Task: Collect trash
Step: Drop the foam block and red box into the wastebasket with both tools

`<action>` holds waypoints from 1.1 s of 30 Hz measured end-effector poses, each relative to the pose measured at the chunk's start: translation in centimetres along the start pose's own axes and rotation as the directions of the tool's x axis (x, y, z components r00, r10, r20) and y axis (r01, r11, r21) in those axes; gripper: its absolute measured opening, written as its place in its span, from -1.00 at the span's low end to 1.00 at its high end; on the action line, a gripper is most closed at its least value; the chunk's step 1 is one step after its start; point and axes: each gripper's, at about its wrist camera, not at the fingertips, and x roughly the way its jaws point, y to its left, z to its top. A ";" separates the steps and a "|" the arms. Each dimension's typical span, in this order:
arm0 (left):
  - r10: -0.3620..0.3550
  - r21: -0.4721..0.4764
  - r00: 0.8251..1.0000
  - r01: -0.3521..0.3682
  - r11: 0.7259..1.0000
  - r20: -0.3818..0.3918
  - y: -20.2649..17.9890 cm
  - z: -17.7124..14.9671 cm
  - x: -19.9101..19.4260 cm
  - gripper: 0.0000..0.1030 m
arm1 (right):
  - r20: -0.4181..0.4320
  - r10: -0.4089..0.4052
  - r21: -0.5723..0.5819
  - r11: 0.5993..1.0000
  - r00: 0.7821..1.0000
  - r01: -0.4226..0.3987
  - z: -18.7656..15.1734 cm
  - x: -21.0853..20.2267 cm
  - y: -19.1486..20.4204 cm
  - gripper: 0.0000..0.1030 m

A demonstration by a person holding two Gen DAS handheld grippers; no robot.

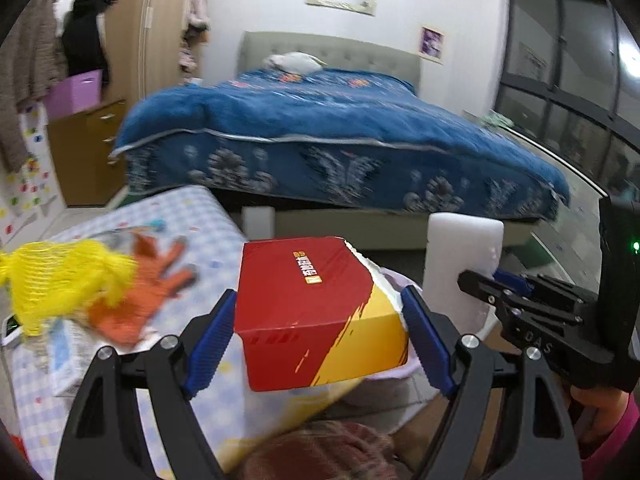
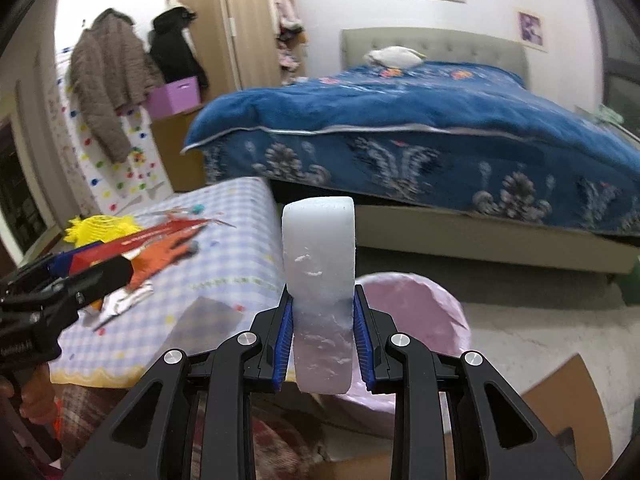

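Clamped between the blue pads of my right gripper [image 2: 323,334] is a white foam block [image 2: 319,264], standing upright out of the jaws, and just beyond and below it I can see the pale pink lining of the trash bin [image 2: 436,300], whose mouth sits on the floor beside the corner of the checked table [image 2: 232,240]. My left gripper [image 1: 320,334] has its jaws spread wide around a red and yellow box [image 1: 316,304], the pads pressed to its two sides, so I read that as a hold on a wide thing rather than an empty hand. Both pieces hang off the edge of the table, close to each other, with the foam to the right of the box and the bin partly hidden beneath them. I judge this to be the carry step: two items picked, neither yet dropped. Next I need each load centred over the bin's mouth before I let the jaws part, and I would release the foam first, since it is light and tall and could tip against the rim. More trash waits on the table: a yellow net bag [image 1: 60,276], an orange glove [image 1: 152,280] and some loose paper scraps [image 2: 120,300], so a return trip looks likely after this drop
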 end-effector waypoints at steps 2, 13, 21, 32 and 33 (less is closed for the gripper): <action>-0.027 0.022 0.999 0.028 0.999 -0.021 -1.4 -0.1 1.4 0.54 | -0.008 -0.021 0.019 1.000 1.000 0.022 -0.5 0.0 -1.3 -0.46; -0.097 0.048 0.986 0.105 0.993 -0.138 -4.6 0.6 9.9 0.54 | -0.074 -0.073 0.120 0.989 0.995 0.082 -1.9 3.6 -7.4 -0.46; -0.111 0.041 0.981 0.119 0.992 -0.162 -5.4 2.1 14.7 0.56 | -0.128 -0.082 0.136 0.986 0.988 0.100 -1.7 8.5 -9.5 -0.41; -0.079 -0.016 0.986 0.077 0.997 -0.148 -2.7 3.3 15.7 0.84 | -0.152 -0.100 0.156 0.980 0.983 0.124 -1.6 10.7 -10.6 0.08; -0.072 -0.020 0.987 0.070 0.997 -0.142 -2.3 3.2 15.2 0.84 | -0.151 -0.099 0.160 0.979 0.984 0.124 -1.6 10.2 -10.5 0.08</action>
